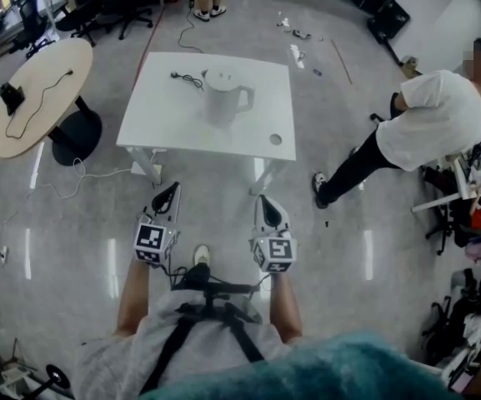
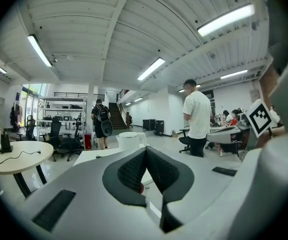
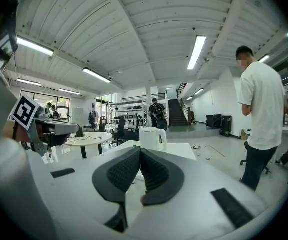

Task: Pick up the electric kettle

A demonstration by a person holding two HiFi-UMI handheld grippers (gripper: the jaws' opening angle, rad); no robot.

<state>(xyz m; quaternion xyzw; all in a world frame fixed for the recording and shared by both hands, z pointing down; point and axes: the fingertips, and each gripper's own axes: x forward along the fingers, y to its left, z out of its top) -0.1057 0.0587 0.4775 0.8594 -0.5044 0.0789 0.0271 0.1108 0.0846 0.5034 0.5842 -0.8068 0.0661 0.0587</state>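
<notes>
Electric kettle [image 1: 223, 94] stands upright on the white table [image 1: 165, 119], toward the far edge and about midway between the left and right edges, so its long axis runs straight up from the surface. The table lies directly ahead of the person, whose two grippers are over the floor, short of the near edge and well apart from the kettle.

The left gripper [image 1: 170, 190] and the right gripper [image 1: 263, 200] point forward side by side, each with its jaws pressed together and nothing between them. Seen from the head view, the kettle lies ahead of the gap between the two, a little closer to the right gripper's line.

The kettle's handle [image 1: 245, 98] faces the table's right edge, and in the right gripper view the kettle [image 3: 152, 138] shows just above the closed jaws with that handle on its right side. By my reading, the right gripper is the better placed to reach the handle, and its jaws would have to part first.

A small black cable [image 1: 188, 78] lies near the far edge, just left of the kettle but apart from it.
</notes>
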